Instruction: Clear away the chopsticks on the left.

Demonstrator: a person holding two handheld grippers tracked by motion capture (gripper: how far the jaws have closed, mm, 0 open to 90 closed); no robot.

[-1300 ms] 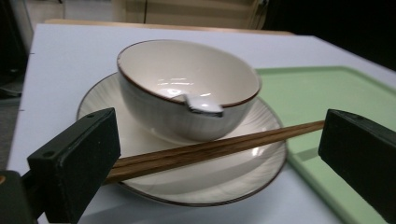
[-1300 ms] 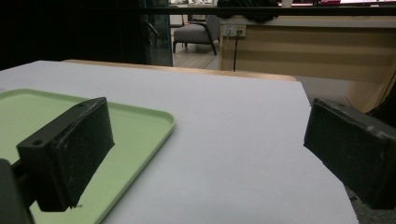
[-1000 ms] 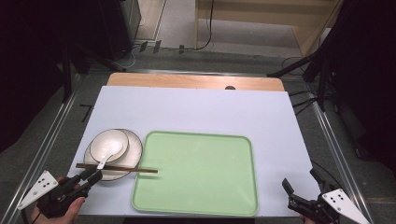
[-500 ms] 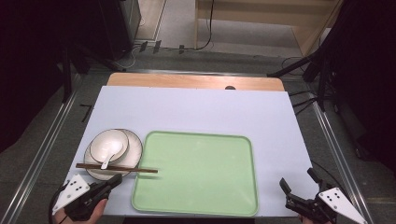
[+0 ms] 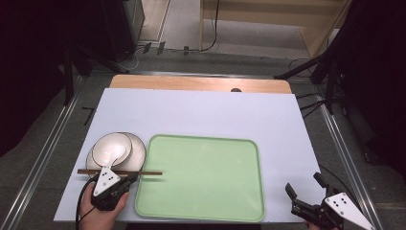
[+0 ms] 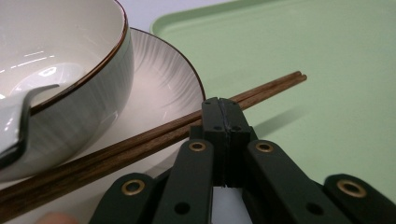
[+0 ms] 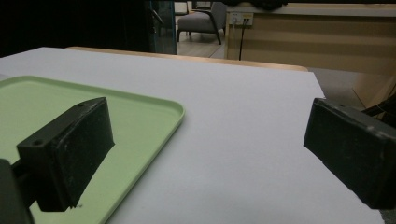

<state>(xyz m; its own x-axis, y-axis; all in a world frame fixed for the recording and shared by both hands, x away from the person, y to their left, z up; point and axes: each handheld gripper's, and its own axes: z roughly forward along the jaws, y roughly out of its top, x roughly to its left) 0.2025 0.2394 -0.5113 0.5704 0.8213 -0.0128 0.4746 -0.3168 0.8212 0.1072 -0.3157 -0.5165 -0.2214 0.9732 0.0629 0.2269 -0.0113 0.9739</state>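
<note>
A pair of dark wooden chopsticks (image 5: 119, 172) lies across the near rim of a white plate (image 5: 139, 152), and their tips reach over the left edge of the green tray (image 5: 206, 182). On the plate stands a white bowl (image 5: 111, 146) with a white spoon (image 5: 113, 159) in it. My left gripper (image 5: 133, 178) is shut with nothing between its jaws. In the left gripper view its tips (image 6: 222, 105) sit right against the near side of the chopsticks (image 6: 140, 140), below the bowl (image 6: 70, 70). My right gripper (image 5: 302, 182) stands open at the front right corner, clear of everything.
A white sheet (image 5: 206, 115) covers the table, with a bare wooden strip (image 5: 201, 83) at the far edge. The tray (image 7: 56, 102) lies to the left of the right gripper (image 7: 210, 126). Dark stands and cables ring the table on the floor.
My left gripper has moved right along the front edge and forward, up to the chopsticks by the tray's left side. The right gripper has stayed put.
</note>
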